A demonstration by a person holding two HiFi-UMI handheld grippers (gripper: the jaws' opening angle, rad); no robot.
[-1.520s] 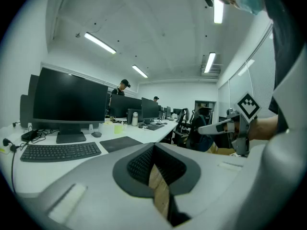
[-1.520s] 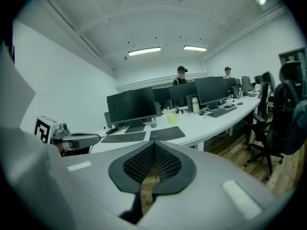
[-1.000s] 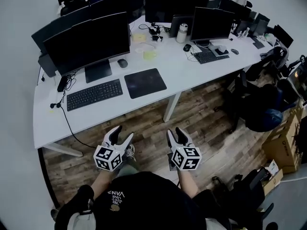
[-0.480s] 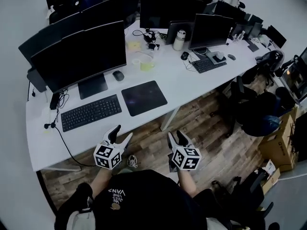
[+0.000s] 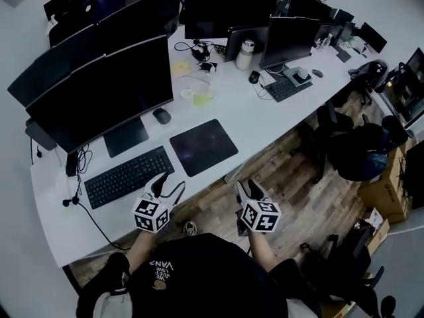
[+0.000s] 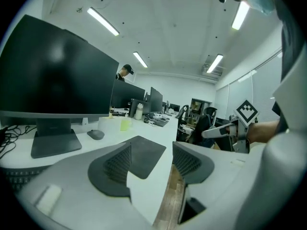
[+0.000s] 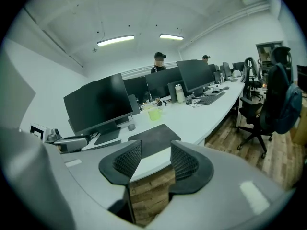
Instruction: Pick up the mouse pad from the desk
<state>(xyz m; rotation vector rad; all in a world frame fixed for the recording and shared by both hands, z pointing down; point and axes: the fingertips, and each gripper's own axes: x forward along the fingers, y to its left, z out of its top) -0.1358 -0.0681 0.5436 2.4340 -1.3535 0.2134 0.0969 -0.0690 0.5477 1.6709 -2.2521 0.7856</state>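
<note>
A dark rectangular mouse pad [image 5: 203, 146] lies flat on the white desk [image 5: 265, 111], right of a black keyboard [image 5: 128, 175]. The pad shows ahead of the jaws in the left gripper view [image 6: 144, 152] and in the right gripper view [image 7: 152, 137]. My left gripper [image 5: 165, 185] hangs open over the desk's front edge, short of the pad, nothing between its fingers. My right gripper [image 5: 250, 189] stands open above the wooden floor just off the desk edge, also empty.
A large black monitor [image 5: 99, 98] stands behind the keyboard, a mouse [image 5: 161, 116] beside its foot. A yellow-green cup [image 5: 203, 97], cables, a bottle [image 5: 244, 54] and more monitors lie further back. Office chairs [image 5: 358, 151] stand at the right. People sit beyond the far monitors.
The desk and pad have come nearer and lower in the head view. Both grippers now reach the desk's front edge; the left one overlaps it.
</note>
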